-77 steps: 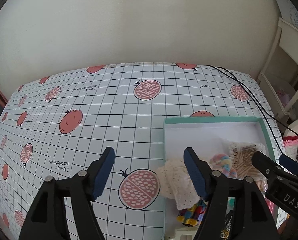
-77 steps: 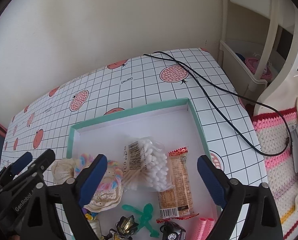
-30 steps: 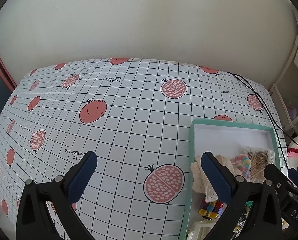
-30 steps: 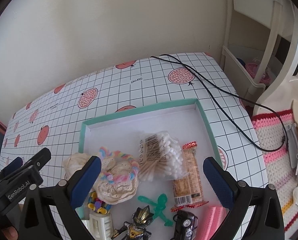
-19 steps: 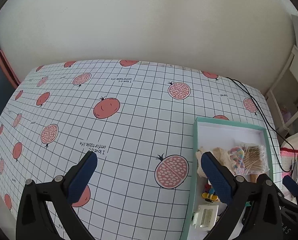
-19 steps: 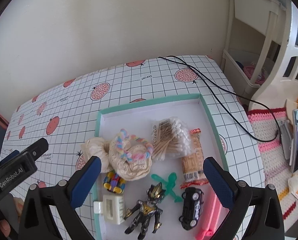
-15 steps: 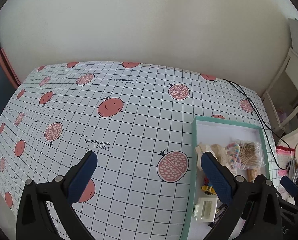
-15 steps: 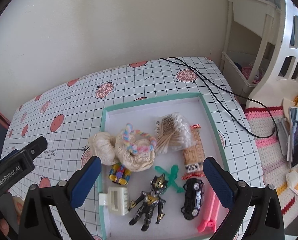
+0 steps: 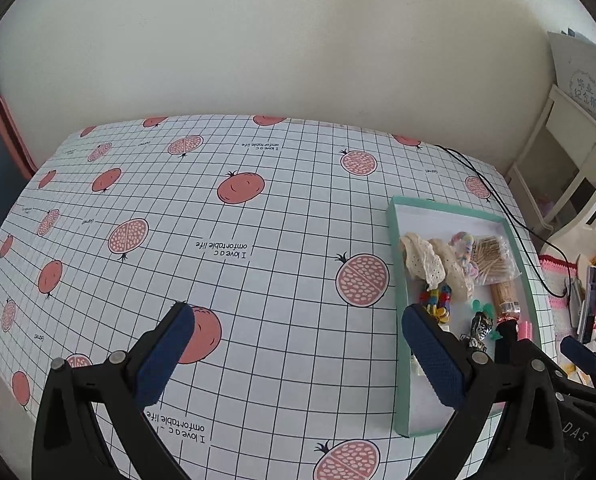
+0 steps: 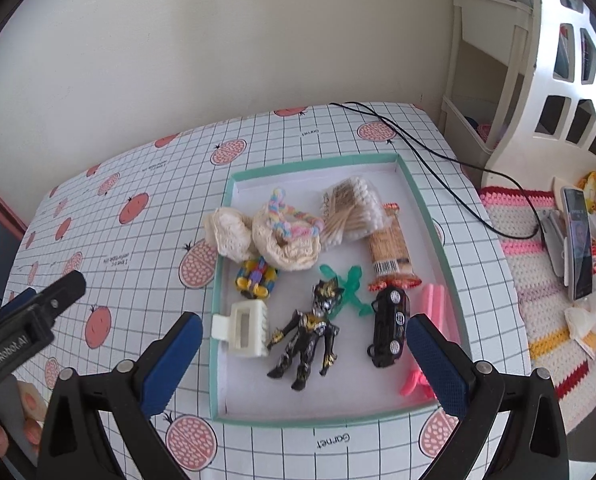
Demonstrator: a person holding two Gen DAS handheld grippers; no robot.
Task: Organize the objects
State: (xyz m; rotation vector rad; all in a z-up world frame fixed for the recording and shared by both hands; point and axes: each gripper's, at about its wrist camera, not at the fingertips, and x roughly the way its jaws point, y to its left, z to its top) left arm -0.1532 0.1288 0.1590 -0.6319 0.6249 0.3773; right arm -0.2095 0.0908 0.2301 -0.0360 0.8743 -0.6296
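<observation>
Both claws hang wide apart and empty above the table [image 9: 257, 280]: the left claw [image 9: 298, 356] over bare pomegranate-print cloth, the right claw [image 10: 304, 360] over the teal-rimmed tray [image 10: 430, 216]. Inside lie lace scrunchies [image 10: 285, 240], a cotton swab bag [image 10: 352, 210], a black figure [image 10: 310, 328], a toy car [image 10: 390, 326] and a white hair clip [image 10: 245, 328].

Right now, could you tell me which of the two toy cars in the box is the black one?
The black toy car beside the pink clip; the other car is multicoloured.
</observation>
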